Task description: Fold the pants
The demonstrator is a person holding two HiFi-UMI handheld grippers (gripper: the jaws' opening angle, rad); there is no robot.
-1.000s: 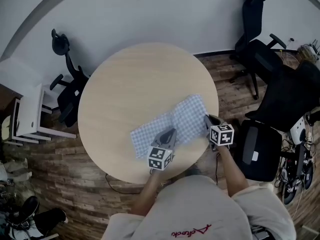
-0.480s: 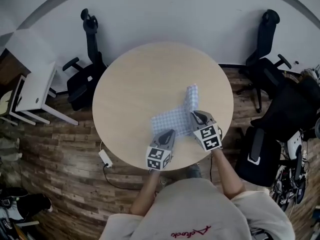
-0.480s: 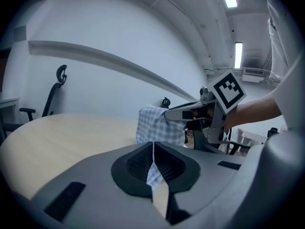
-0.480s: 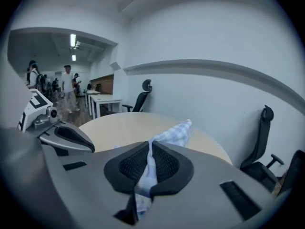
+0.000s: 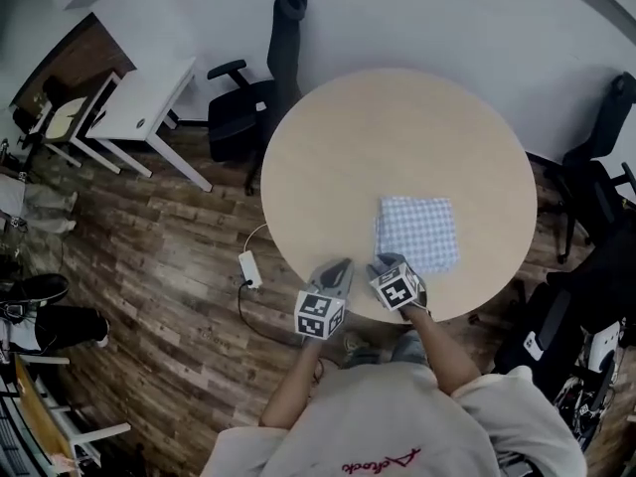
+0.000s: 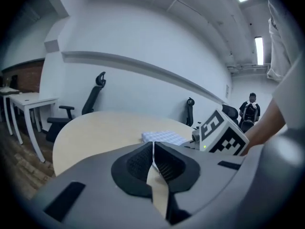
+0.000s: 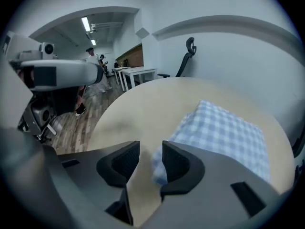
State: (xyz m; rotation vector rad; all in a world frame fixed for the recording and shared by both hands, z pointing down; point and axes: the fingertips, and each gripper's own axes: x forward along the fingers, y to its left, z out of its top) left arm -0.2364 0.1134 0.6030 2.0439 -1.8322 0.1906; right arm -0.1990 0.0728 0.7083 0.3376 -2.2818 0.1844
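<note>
The blue-and-white checked pants [image 5: 417,235] lie folded into a compact square on the round wooden table [image 5: 397,137], near its front right edge. My right gripper [image 5: 389,264] sits at the pants' near left corner. In the right gripper view my right gripper [image 7: 151,149] has its jaws opening, and a corner of the pants [image 7: 224,132] lies by the right pad without being pressed. My left gripper [image 5: 334,270] hovers over the table's front edge, left of the pants and off the cloth. In the left gripper view my left gripper [image 6: 153,144] is shut on nothing, with the pants [image 6: 164,137] beyond it.
A black office chair [image 5: 253,107] stands at the table's far left and more chairs [image 5: 606,167] stand to the right. A white desk [image 5: 139,97] is at the upper left. A white power strip [image 5: 248,269] with its cable lies on the wooden floor by the table's left edge.
The pants went from a long spread strip to a compact folded square. My right gripper carried its end over and opened. My left gripper came off the cloth to the table's edge.
</note>
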